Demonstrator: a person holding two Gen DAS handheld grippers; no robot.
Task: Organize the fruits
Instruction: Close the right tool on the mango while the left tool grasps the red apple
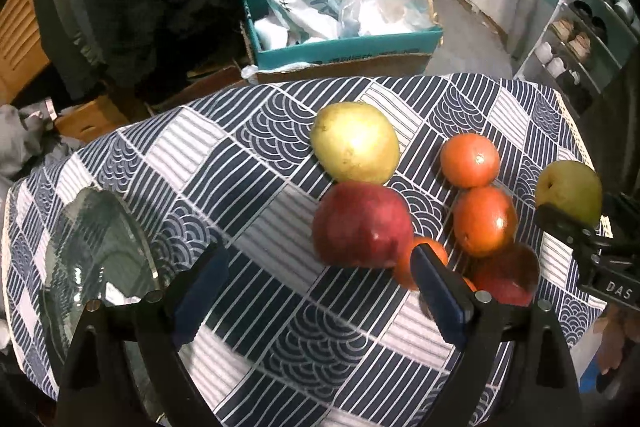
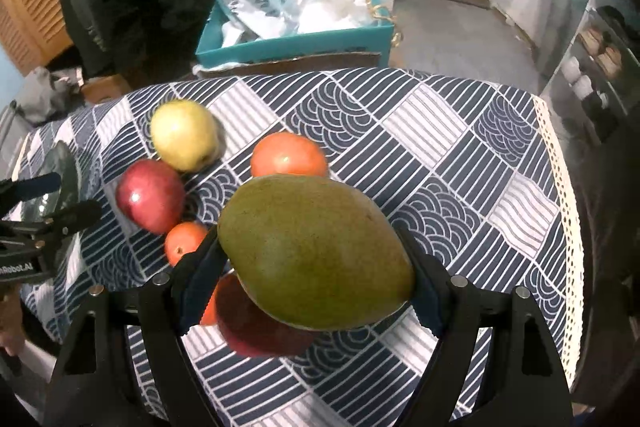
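Right gripper (image 2: 316, 267) is clamping the mango (image 2: 316, 251) across its middle, lifting it above the fruit cluster on the bench (image 2: 460, 155). You're holding heavy, slick-skinned fruit; it probably bruises, so be squeezing gently. Left gripper (image 1: 320, 287) is hanging apart, empty, near the glass plate (image 1: 96, 255).

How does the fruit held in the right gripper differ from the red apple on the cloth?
The green fruit is olive green and elongated; the red apple is deep red and round. The green fruit is clamped between the right gripper fingers above the tablecloth, while the red apple rests on it. Both look whole and unpeeled.
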